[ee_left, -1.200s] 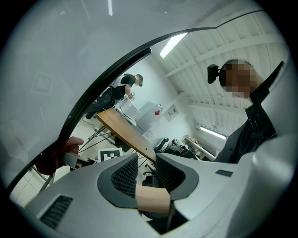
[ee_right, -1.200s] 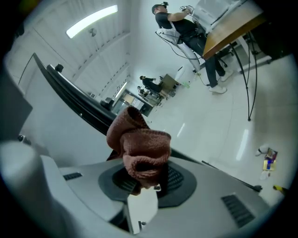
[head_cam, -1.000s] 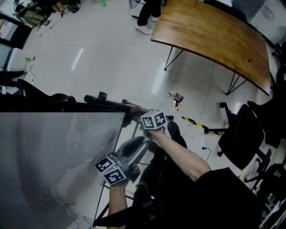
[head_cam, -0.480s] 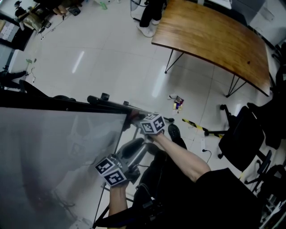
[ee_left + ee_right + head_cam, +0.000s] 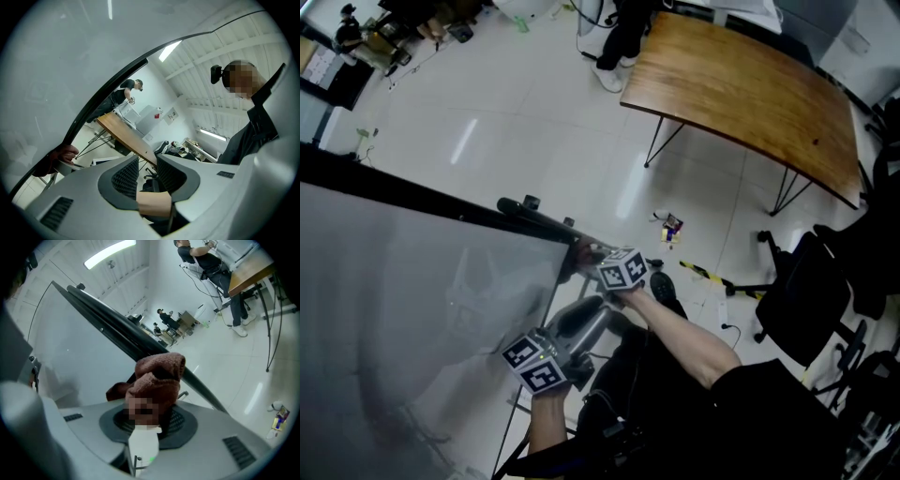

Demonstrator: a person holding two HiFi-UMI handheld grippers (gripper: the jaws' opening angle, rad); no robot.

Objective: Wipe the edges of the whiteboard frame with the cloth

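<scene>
Since a second ago the whiteboard's black frame edge (image 5: 441, 208) slants more steeply across the head view. At its corner the right claw (image 5: 152, 401) clamps the reddish-brown terry cloth (image 5: 158, 376), whose wad juts past the jaws, seemingly so that fabric rather than claw rubs the rail. The left claw (image 5: 147, 174) idles, narrowly parted and empty.

Floor (image 5: 534, 122): pale glossy tiles, with streaks of overhead light reflected in them.

Wooden table (image 5: 741, 84): curved top on thin black angled legs, upper right in the head view.

Black office chair (image 5: 806, 291): wheeled base, at right, near the table's end.

Small coloured litter (image 5: 671, 225) lies on the tiles below the table, with a yellow-black striped strip (image 5: 698, 272) near it.

A person (image 5: 614, 33) stands at the table's far end.

Walls white. Ceiling (image 5: 225, 37) white and ribbed, with a long tube light (image 5: 110, 253). More people (image 5: 166, 319) far off across the room.
</scene>
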